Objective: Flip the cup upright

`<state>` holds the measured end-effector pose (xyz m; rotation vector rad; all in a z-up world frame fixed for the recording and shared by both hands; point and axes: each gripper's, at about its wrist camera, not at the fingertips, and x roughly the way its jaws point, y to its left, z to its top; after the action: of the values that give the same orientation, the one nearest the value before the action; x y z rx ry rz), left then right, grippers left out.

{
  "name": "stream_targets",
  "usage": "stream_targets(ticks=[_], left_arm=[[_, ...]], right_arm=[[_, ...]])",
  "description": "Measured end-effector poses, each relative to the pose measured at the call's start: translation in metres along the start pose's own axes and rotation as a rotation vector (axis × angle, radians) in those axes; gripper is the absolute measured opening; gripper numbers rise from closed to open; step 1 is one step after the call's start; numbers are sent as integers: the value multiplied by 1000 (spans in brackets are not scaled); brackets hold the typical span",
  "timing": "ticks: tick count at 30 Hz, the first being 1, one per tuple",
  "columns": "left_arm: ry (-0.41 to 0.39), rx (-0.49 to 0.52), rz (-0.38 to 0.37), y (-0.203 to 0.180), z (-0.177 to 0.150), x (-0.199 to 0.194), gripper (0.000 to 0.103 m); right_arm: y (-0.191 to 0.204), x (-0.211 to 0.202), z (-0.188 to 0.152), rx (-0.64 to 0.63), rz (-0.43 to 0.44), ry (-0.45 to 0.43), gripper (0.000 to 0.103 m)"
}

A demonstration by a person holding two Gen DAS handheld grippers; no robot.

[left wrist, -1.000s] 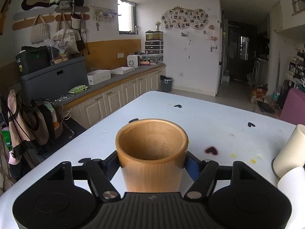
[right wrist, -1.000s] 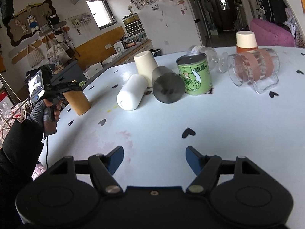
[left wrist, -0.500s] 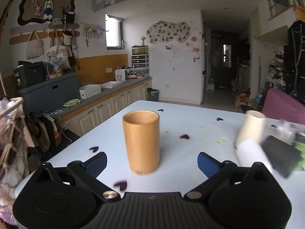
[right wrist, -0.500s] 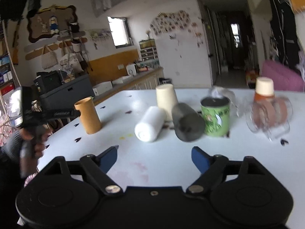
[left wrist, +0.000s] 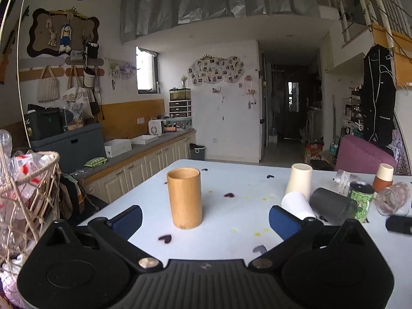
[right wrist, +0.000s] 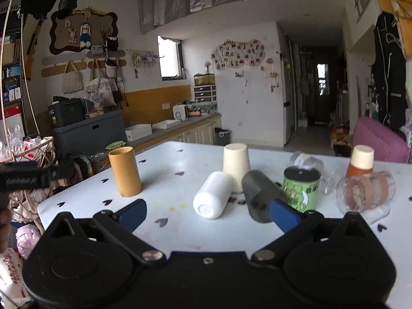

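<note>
A wooden cup [left wrist: 184,197] stands upright on the pale blue table [left wrist: 231,242], mouth up; it also shows at the left of the right wrist view [right wrist: 125,171]. My left gripper [left wrist: 205,219] is open and empty, pulled back from the cup with its blue pads wide apart. My right gripper [right wrist: 208,212] is open and empty above the near table edge. A white cup [right wrist: 213,198] and a dark grey cup [right wrist: 258,197] lie on their sides ahead of it.
A cream cup [right wrist: 236,164] stands upside down behind the white one. A green can [right wrist: 300,189], a clear glass [right wrist: 307,164], a clear ribbed cup on its side [right wrist: 365,191] and an orange-and-cream inverted cup [right wrist: 360,161] stand to the right. A net basket [left wrist: 28,188] hangs left of the table.
My left gripper let go of the wooden cup, opened wide and drew back and up. My right gripper rose and tilted up to a more level view.
</note>
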<state>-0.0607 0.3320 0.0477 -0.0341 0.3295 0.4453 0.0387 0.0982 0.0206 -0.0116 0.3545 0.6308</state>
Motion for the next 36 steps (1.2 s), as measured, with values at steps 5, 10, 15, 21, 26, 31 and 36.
stream_targets(ticks=[5, 10, 15, 21, 26, 31, 36], left_arm=[[48, -4, -21, -2, -10, -6, 103], [60, -1, -34, -7, -15, -11, 103], [56, -9, -37, -10, -16, -17, 103], [58, 1, -62, -14, -16, -21, 103], [66, 2, -68, -17, -17, -20, 103], [66, 2, -68, -17, -17, -20, 103], [69, 0, -64, -17, -18, -20, 103]], right_arm=[[3, -5, 2, -30, -26, -7, 103], [2, -7, -1, -35, -63, 4, 103], [0, -13, -2, -34, -81, 10, 103], [0, -17, -3, -37, -103, 11, 103], [0, -18, -5, -36, -115, 14, 103], [-1, -18, -5, -33, -123, 13, 103], [-2, -19, -6, -27, -124, 14, 103]])
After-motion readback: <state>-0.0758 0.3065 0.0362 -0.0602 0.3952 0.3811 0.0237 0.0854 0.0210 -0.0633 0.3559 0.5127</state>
